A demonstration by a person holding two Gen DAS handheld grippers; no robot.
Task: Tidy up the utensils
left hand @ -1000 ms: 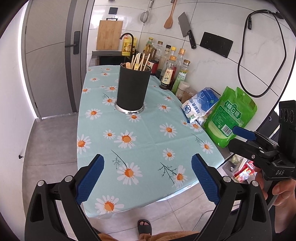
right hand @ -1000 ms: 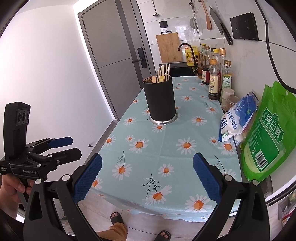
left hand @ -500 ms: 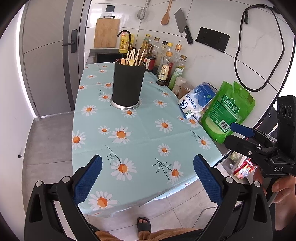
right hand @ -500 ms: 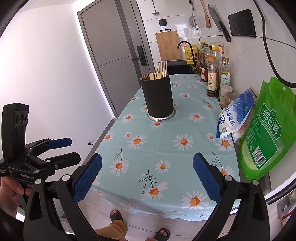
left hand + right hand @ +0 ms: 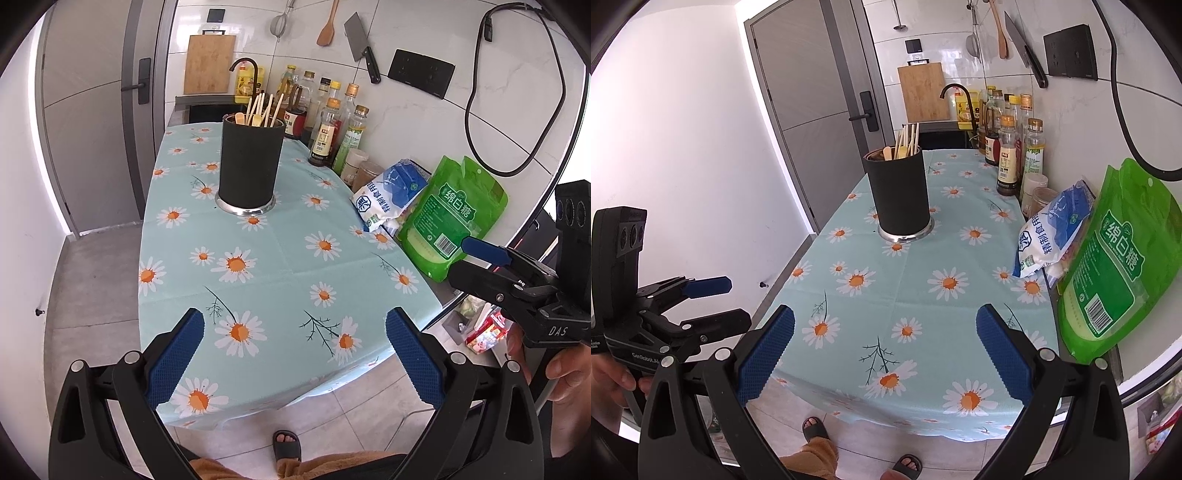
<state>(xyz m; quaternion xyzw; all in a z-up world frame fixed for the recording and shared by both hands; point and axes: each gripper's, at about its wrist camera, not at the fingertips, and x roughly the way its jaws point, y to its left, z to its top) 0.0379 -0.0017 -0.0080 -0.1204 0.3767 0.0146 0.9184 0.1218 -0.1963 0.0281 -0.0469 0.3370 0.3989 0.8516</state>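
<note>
A black cylindrical utensil holder (image 5: 251,166) stands upright on a metal base at the far middle of the daisy tablecloth (image 5: 280,258); it also shows in the right wrist view (image 5: 900,194). Wooden chopsticks and spoons (image 5: 260,110) stick out of its top, and they also show in the right wrist view (image 5: 905,144). My left gripper (image 5: 293,350) is open and empty above the table's near edge. My right gripper (image 5: 884,350) is open and empty over the near edge too. Each gripper shows at the side of the other's view.
Sauce and oil bottles (image 5: 332,125) line the wall at the far right. A blue-white bag (image 5: 388,195) and a green bag (image 5: 454,214) lie at the table's right edge. A cleaver (image 5: 362,44), spatula and cutting board (image 5: 208,64) hang on the wall. The person's sandalled feet are below.
Both grippers have stayed open and empty. The views have shifted slightly, with the holder a little nearer the left of the frame and lower than one second ago.
</note>
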